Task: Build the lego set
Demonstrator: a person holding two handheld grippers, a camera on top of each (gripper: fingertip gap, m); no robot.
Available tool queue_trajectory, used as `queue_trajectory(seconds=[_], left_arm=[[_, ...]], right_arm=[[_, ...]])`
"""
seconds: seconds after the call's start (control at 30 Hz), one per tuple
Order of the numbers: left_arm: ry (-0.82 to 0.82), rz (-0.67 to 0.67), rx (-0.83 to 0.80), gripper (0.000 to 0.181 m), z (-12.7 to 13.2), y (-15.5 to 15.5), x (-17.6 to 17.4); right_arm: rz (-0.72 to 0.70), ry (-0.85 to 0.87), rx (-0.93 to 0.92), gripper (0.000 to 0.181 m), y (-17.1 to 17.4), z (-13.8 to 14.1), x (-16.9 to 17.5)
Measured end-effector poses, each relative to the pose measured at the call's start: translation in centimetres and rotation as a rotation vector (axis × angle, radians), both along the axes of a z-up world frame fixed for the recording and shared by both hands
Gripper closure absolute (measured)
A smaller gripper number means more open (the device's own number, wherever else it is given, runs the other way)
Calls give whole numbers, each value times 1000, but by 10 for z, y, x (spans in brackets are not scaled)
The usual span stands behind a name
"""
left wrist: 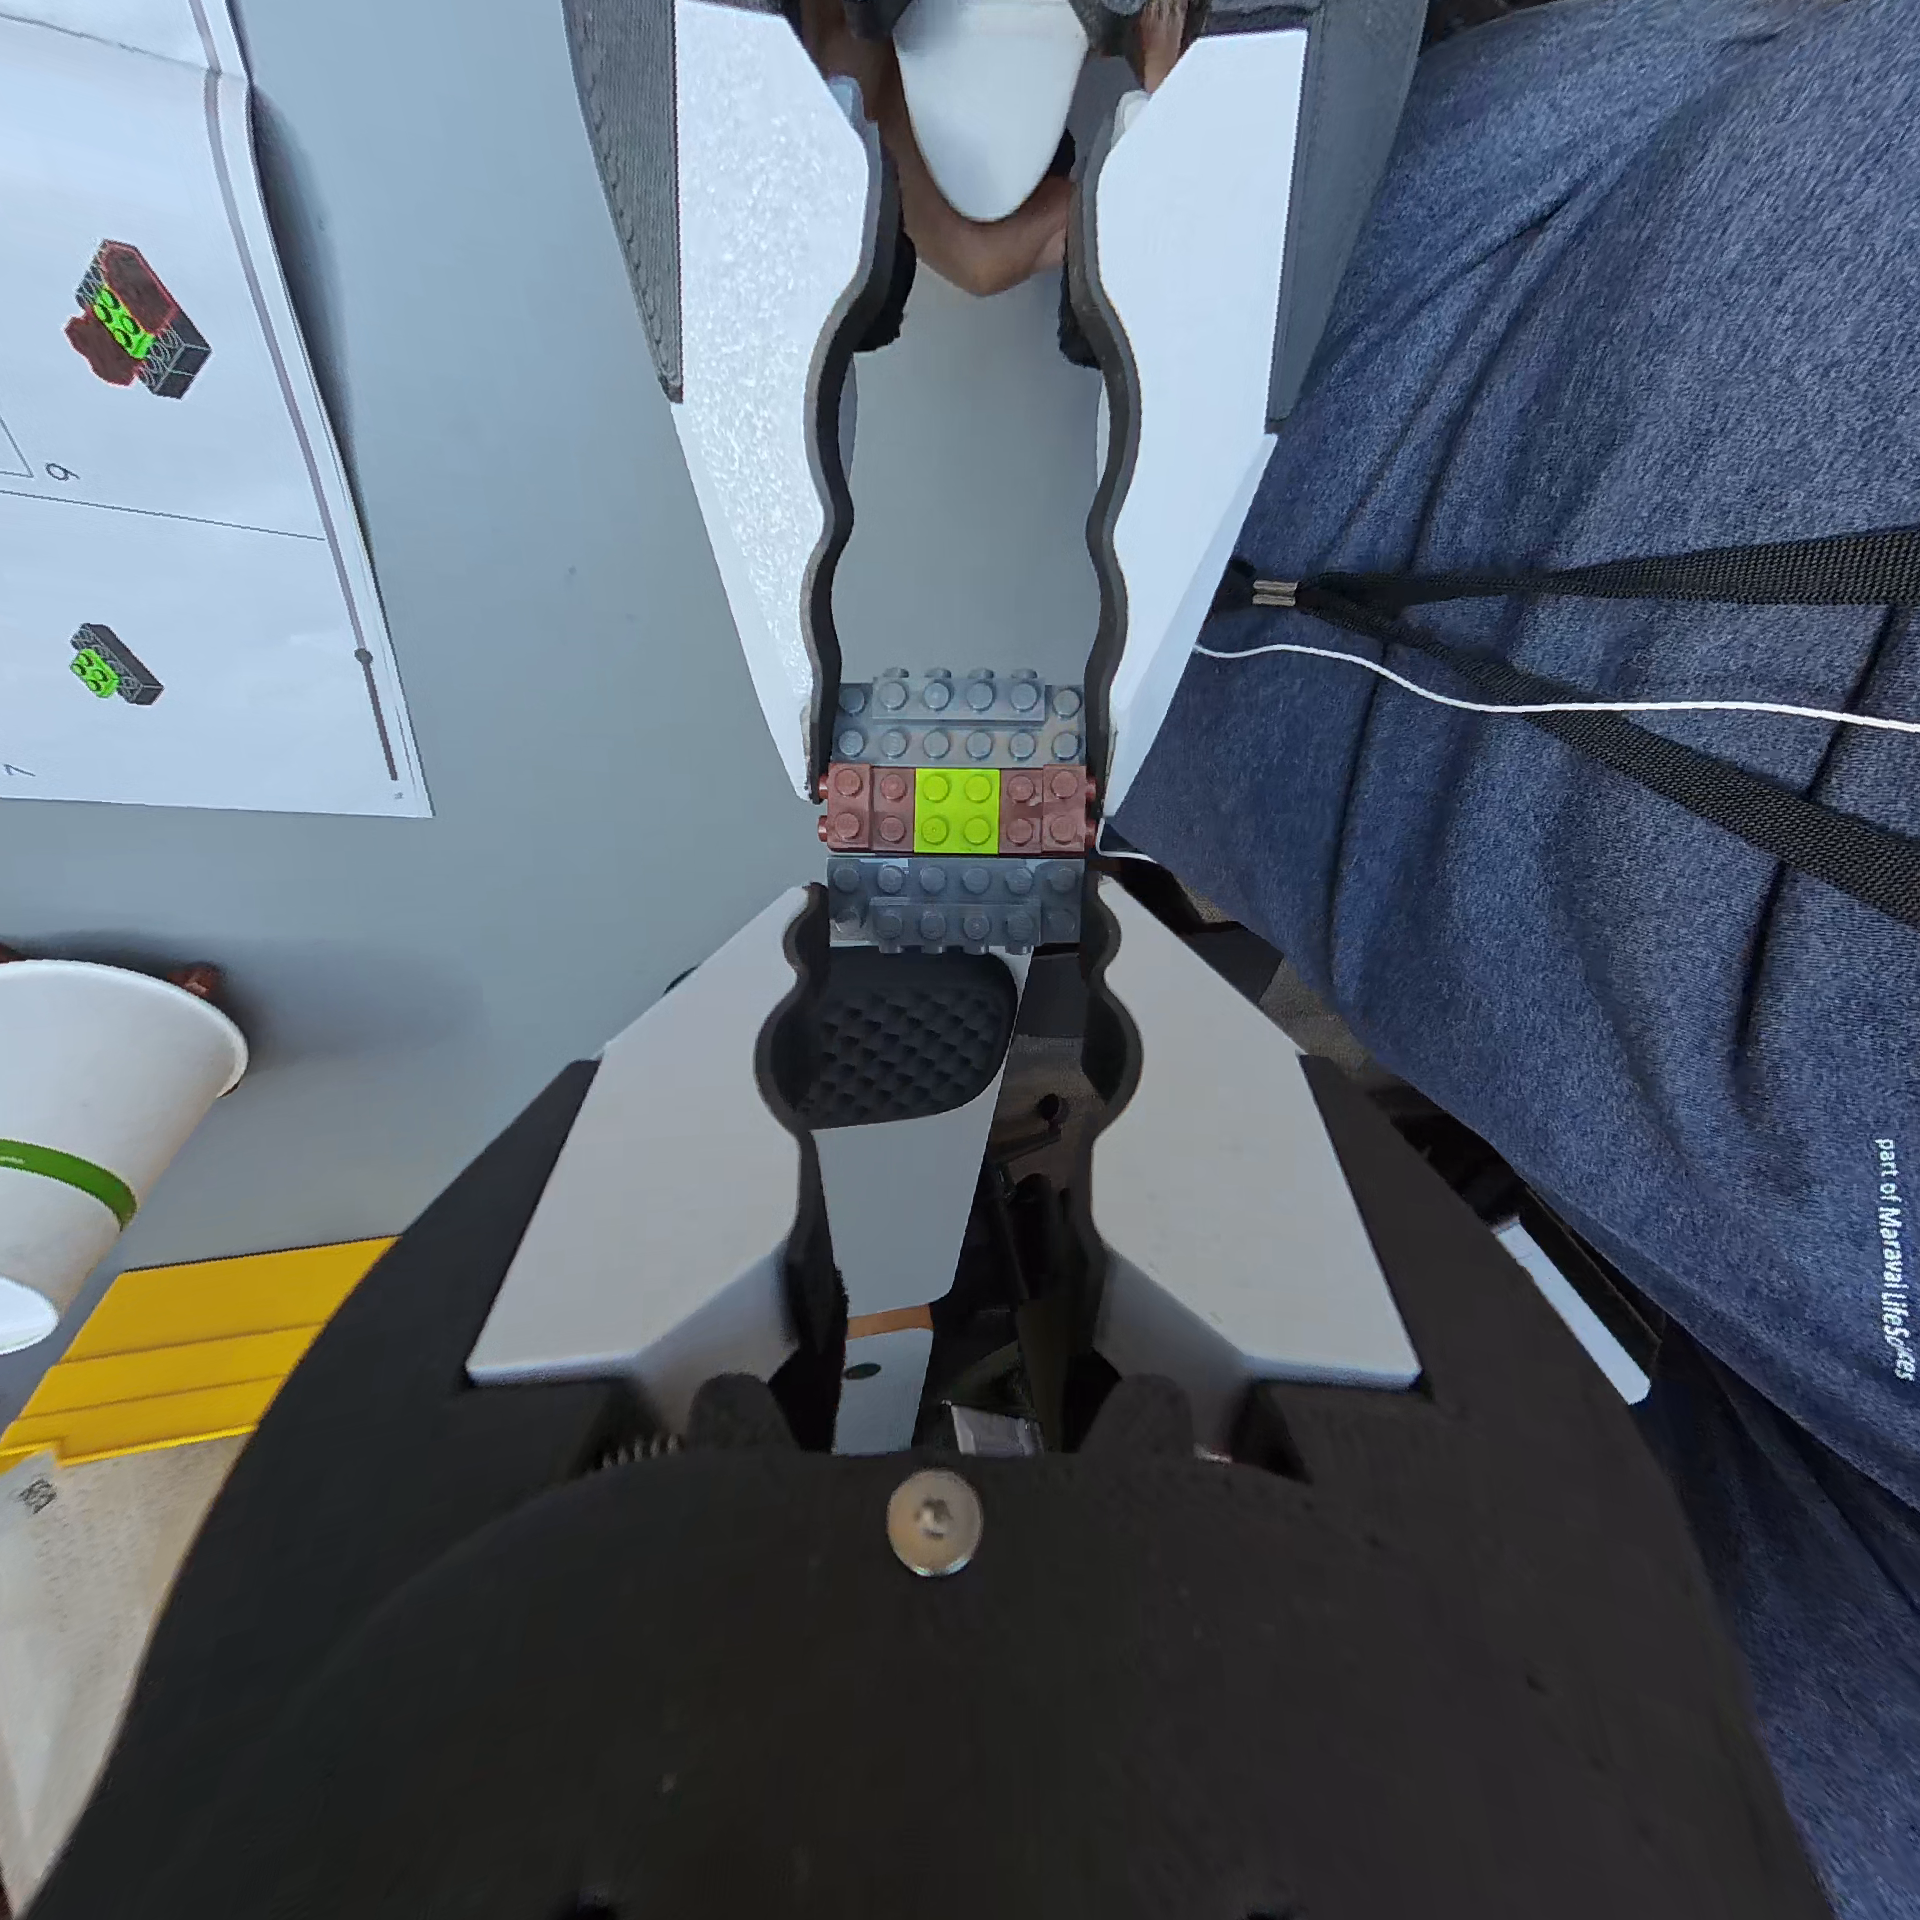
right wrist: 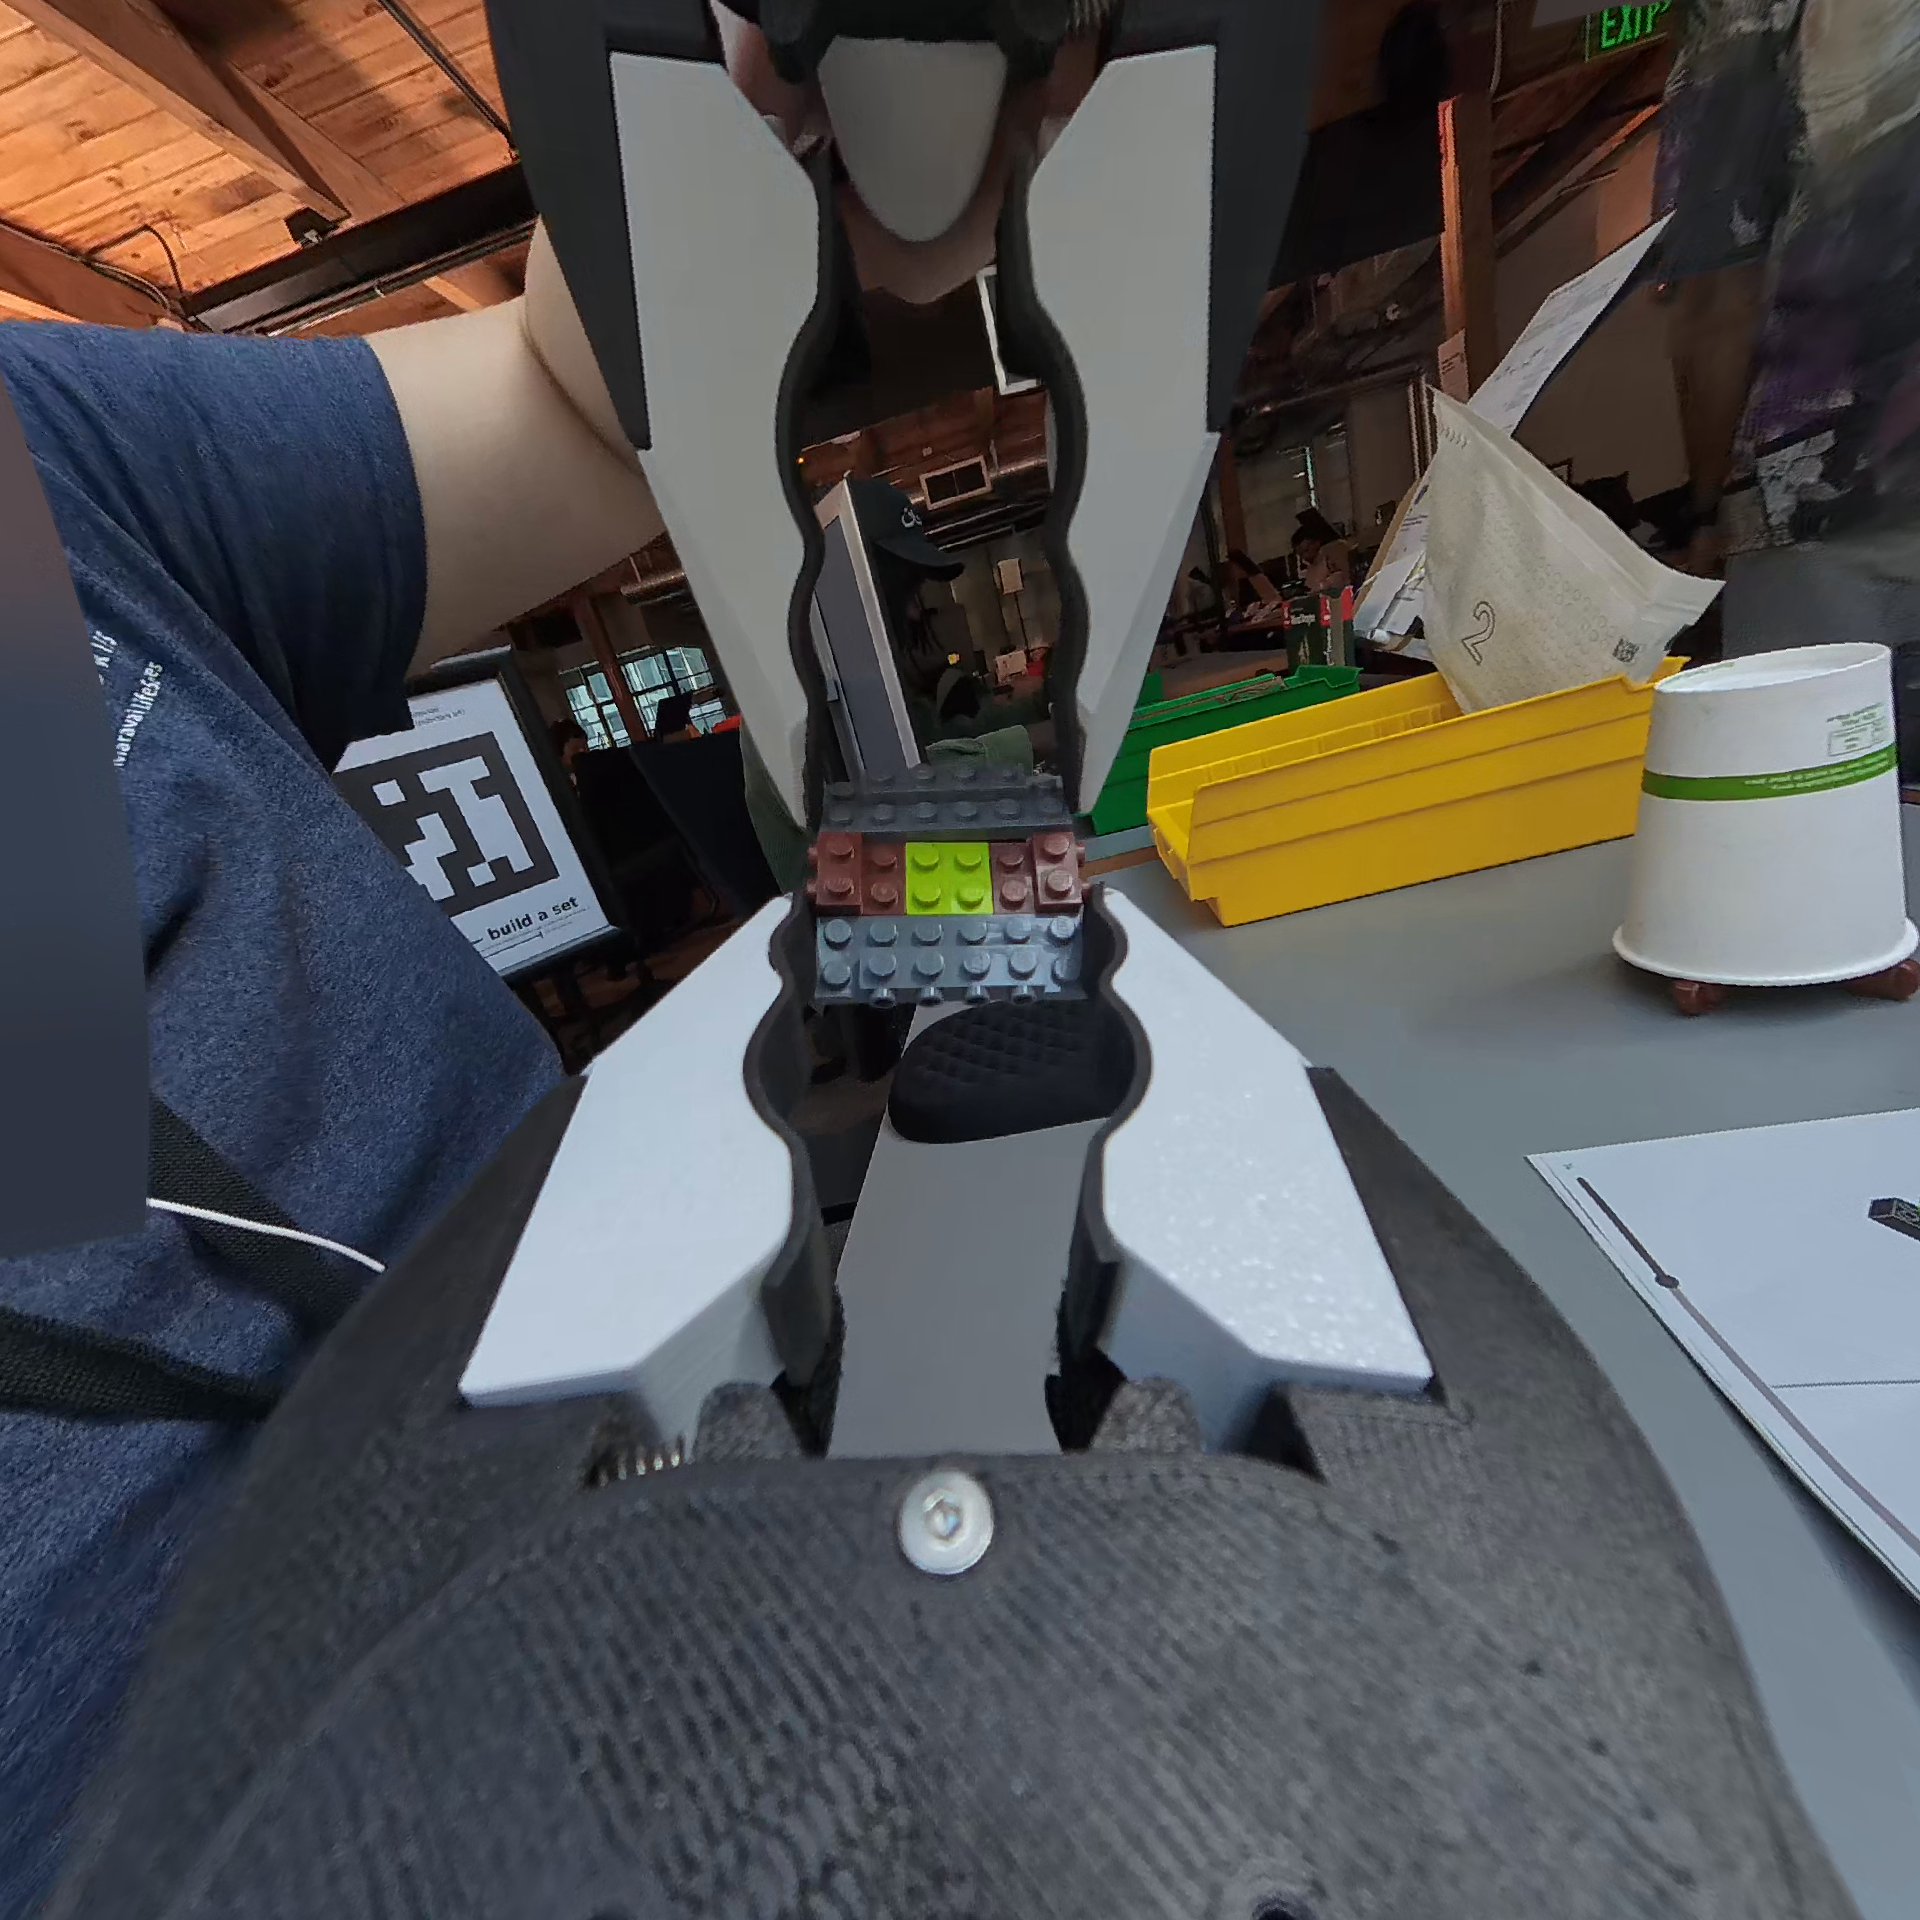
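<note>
Both jaws clamping lego assembly (left wrist: 958,810), midair

The small lego block (right wrist: 945,896) of grey, brown and green bricks is smooth, shiny plastic. The white cup (right wrist: 1766,821) is matt paper. The yellow bin (right wrist: 1382,790) is glossy plastic.

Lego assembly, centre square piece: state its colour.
Lime green, flanked by reddish-brown pieces; clearest in the left wrist view.

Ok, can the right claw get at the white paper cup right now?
Probably not yet: the right claw is shut on the lego build, which the left claw also grips. The upturned paper cup stands unobstructed to its right, once it lets go.
</note>
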State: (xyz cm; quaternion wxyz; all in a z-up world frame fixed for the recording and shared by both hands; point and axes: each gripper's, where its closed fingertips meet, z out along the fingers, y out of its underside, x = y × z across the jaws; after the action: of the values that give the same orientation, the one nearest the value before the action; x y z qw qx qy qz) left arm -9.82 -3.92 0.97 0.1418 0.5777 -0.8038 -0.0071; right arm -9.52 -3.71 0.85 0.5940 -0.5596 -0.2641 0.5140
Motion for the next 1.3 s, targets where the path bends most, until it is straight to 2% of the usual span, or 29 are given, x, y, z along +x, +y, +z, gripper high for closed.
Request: queue_trajectory(seconds=[0.27,0.7,1.3], left_arm=[[105,-108,117,135,12,-3,11],[145,-99,133,133,16,-7,25],[120,-126,151,134,22,-10,34]], right_arm=[[-38,48,37,131,-3,11,11],[-76,77,74,131,-7,20,27],[-118,103,121,131,-11,26,35]])
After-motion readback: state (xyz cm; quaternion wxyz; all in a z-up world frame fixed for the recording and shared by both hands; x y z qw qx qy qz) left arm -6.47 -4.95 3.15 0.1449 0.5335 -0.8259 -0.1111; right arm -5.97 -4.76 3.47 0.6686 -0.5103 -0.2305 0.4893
